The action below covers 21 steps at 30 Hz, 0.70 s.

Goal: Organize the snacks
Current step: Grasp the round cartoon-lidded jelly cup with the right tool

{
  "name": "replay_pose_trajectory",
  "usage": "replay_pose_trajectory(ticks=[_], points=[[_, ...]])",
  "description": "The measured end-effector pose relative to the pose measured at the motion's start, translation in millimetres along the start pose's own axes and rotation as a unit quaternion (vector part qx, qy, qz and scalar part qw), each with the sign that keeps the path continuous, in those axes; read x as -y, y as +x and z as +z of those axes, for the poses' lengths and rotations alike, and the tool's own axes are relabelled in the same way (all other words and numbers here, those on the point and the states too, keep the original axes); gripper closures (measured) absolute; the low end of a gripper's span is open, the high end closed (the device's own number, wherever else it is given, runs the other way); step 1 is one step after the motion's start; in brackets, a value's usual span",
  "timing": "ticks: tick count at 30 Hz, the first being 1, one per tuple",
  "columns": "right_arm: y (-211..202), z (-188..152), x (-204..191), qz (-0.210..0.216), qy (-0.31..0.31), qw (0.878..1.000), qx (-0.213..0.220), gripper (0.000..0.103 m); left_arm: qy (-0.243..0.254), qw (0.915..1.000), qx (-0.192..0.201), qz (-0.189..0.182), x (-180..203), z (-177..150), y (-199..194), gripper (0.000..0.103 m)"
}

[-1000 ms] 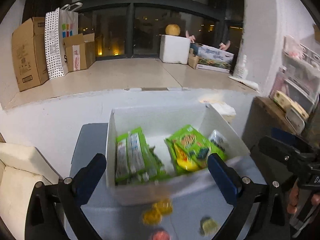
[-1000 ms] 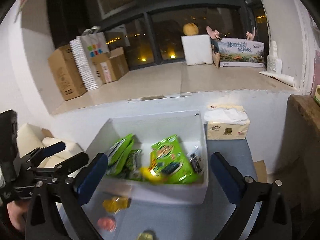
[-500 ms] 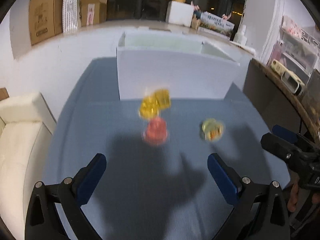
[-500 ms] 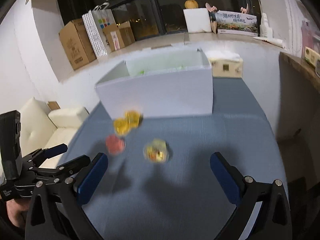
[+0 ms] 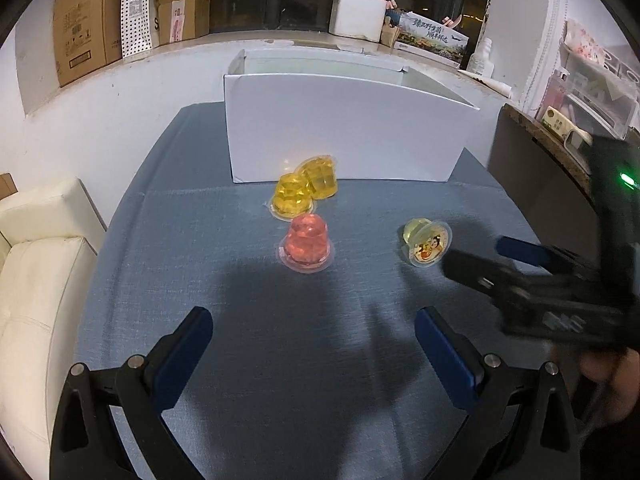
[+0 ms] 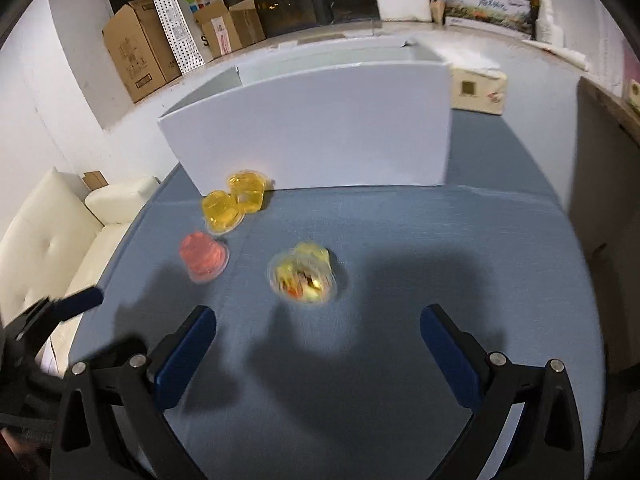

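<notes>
From my left gripper (image 5: 314,344) I see four jelly cups on the blue tablecloth (image 5: 200,280), all ahead of the fingers and none between them. The red jelly cup (image 5: 306,243) stands upside down on its lid almost straight ahead. Behind it two yellow jelly cups (image 5: 306,190) sit touching each other, just in front of the white box (image 5: 344,132); I cannot tell whether the rear one touches the box wall. Off to the right, the pale jelly cup (image 5: 426,242) lies tipped on its side, printed lid facing me.

My left gripper's blue pads are spread wide, holding nothing and touching nothing.

From my right gripper (image 6: 318,354) the pale jelly cup (image 6: 303,274) lies straight ahead, a little beyond the fingertips and slightly left of centre; it is blurred. The red jelly cup (image 6: 203,256) is further left, and the two yellow jelly cups (image 6: 236,202) sit by the box's (image 6: 320,120) near left corner. This gripper is also spread wide and empty. A tissue box (image 6: 478,90) stands beside the white box on the right.
</notes>
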State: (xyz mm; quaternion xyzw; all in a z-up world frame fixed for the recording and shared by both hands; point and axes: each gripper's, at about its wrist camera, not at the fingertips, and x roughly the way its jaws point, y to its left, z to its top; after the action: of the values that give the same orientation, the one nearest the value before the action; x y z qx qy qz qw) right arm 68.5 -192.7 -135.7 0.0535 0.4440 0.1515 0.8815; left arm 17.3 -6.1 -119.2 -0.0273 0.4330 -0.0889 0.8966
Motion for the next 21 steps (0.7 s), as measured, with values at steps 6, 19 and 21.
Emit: replay_pose_trajectory(ticks=[6, 19, 21], points=[[34, 10, -13, -0.019, -0.028, 0.999, -0.02, 0.028, -0.005, 1.0, -0.004, 0.003, -4, -1, 4, 0.0], [21, 4, -6, -0.005, -0.025, 1.0, -0.001, 0.054, -0.014, 0.9999, -0.004, 0.006, -10, 8, 15, 0.0], [11, 3, -3, 0.004, -0.016, 1.0, 0.008, 0.054, -0.013, 0.9999, -0.005, 0.009, -11, 15, 22, 0.0]])
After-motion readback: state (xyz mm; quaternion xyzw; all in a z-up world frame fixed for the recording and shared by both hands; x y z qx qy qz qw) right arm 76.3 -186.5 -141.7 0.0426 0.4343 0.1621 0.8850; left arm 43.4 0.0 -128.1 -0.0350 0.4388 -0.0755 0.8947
